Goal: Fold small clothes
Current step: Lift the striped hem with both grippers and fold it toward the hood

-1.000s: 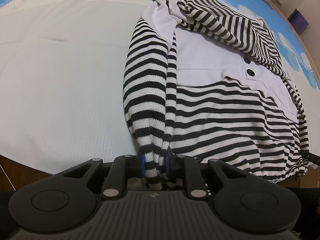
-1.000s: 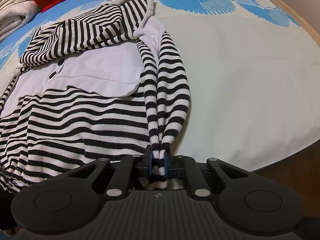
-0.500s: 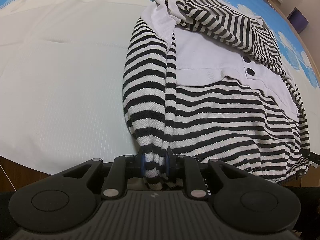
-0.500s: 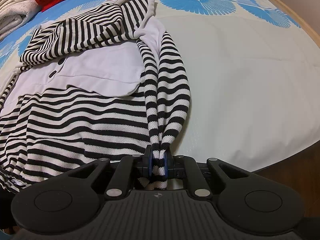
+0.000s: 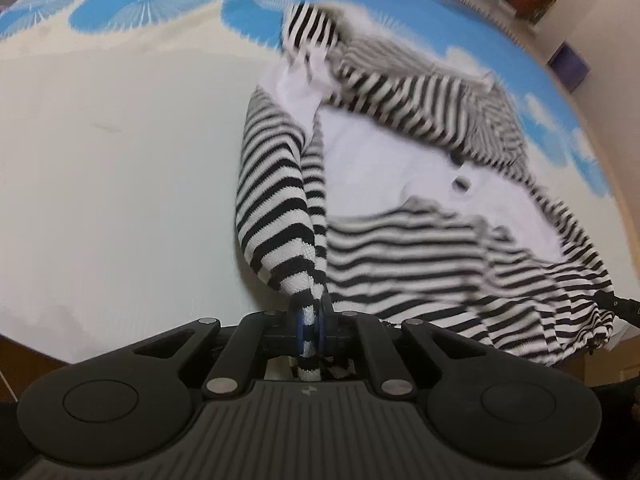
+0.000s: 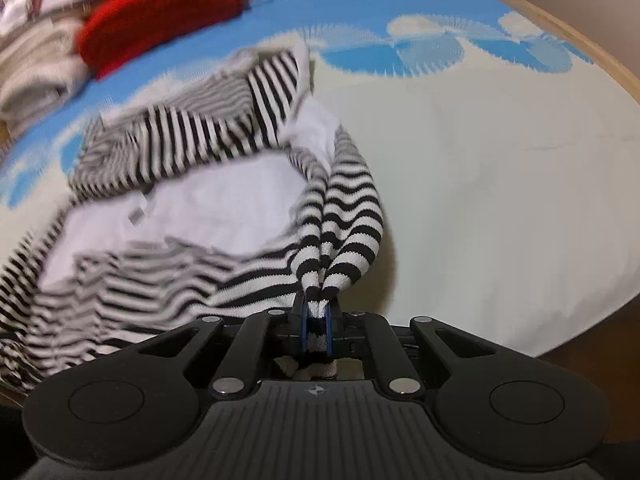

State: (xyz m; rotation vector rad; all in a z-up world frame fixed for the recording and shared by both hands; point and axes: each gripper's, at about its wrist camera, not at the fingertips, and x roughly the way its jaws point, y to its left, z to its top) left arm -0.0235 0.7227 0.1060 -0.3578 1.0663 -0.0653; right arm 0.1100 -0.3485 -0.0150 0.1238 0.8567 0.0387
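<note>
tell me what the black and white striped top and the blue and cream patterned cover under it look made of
Black and white striped top: looks like a soft knit, likely cotton; ribbed loops show on the sleeve, and it drapes limply. Blue and cream patterned cover: smooth matte sheet with fine ridges, woven cloth or textured plastic; I cannot tell which.

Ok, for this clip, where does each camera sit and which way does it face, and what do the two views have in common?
Left wrist: sits on the left hand-held gripper, looking forward and down across the table; its jaws are closing on a sleeve of the striped top; no hand shows.
Right wrist: sits on the right hand-held gripper, facing down the same table; its jaws are closing on the other sleeve, with a red garment beyond.
Shared: the striped top and table.
</note>
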